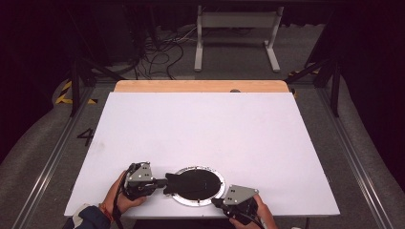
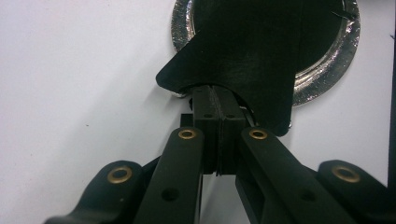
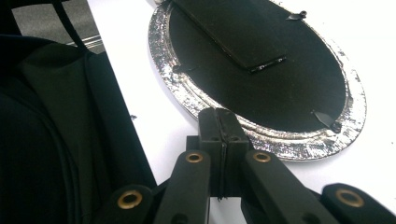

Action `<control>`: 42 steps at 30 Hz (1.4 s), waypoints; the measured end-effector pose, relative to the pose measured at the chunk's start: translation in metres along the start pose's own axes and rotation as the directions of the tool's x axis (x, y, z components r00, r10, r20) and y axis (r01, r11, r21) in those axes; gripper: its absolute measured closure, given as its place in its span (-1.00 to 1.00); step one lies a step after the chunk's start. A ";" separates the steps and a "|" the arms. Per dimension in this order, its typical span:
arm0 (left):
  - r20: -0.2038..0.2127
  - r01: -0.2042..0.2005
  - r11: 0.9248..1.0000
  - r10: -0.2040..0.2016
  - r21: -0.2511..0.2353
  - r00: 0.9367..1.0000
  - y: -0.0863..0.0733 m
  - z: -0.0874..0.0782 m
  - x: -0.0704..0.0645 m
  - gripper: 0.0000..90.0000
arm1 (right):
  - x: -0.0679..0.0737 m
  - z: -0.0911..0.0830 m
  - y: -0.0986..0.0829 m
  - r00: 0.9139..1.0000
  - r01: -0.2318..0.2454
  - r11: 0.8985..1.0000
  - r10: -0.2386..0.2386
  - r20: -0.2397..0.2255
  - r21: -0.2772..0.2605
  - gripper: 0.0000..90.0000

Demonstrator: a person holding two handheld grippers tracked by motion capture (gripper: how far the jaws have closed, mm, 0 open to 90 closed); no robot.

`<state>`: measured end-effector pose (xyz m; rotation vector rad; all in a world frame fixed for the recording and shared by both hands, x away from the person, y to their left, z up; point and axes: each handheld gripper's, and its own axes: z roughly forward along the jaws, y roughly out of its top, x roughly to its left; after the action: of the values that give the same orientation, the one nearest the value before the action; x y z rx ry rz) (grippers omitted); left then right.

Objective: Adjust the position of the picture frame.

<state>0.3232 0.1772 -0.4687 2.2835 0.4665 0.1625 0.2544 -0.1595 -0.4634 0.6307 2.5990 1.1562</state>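
The round frame (image 1: 198, 185) lies face down at the near edge of the white counter (image 1: 200, 129), between the two tools. Its back is a flat black board ringed by a silver rim (image 3: 303, 144) with a rough, foil-like sheen; small black clips (image 3: 327, 120) hold the board in at the edge. A black stand flap (image 2: 243, 60) lies across the back, its wider end jutting past the rim on the person's left. No brand or label can be read on the frame; the only writing is a dark "4" (image 1: 86, 137) marked on the grey floor left of the counter.

The left tool (image 1: 160, 183) has its jaws pressed together at the flap's wide end, the tips tucked under its edge; whether they pinch it I cannot tell. The right tool (image 1: 216, 202) is closed with nothing between its jaws, its tips at the near rim.
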 end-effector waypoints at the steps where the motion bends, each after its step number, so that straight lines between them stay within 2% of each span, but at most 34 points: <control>1: 0.005 -0.004 1.000 0.004 -0.001 1.000 0.000 0.001 0.000 1.00 | 0.000 0.000 0.000 1.000 -0.001 1.000 0.001 0.006 0.001 1.00; 12: 0.026 -0.003 1.000 0.004 -0.007 1.000 0.003 0.004 0.002 1.00 | -0.006 0.000 0.000 0.999 0.012 1.000 -0.012 0.034 0.006 1.00; 23: 0.033 -0.012 1.000 0.012 -0.008 0.999 0.005 0.006 0.001 1.00 | -0.013 -0.002 -0.003 0.998 -0.011 1.000 0.011 0.054 0.000 1.00; 27: 0.032 -0.006 1.000 0.006 -0.008 0.999 0.005 0.007 0.000 1.00 | -0.019 -0.004 -0.005 0.997 -0.027 1.000 0.028 0.076 -0.005 1.00; 32: 0.024 -0.019 1.000 0.019 -0.008 1.000 0.007 0.008 -0.001 1.00 | -0.021 -0.004 -0.005 0.995 -0.036 0.999 0.036 0.096 -0.002 1.00; 42: 0.043 -0.012 1.000 0.013 -0.020 0.999 0.006 0.007 0.000 0.99 | -0.027 -0.003 -0.004 0.992 -0.059 0.998 0.059 0.108 -0.004 1.00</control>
<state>0.3265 0.1688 -0.4692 2.2665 0.4263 0.1235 0.2756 -0.1764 -0.4634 0.7530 2.5052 1.1073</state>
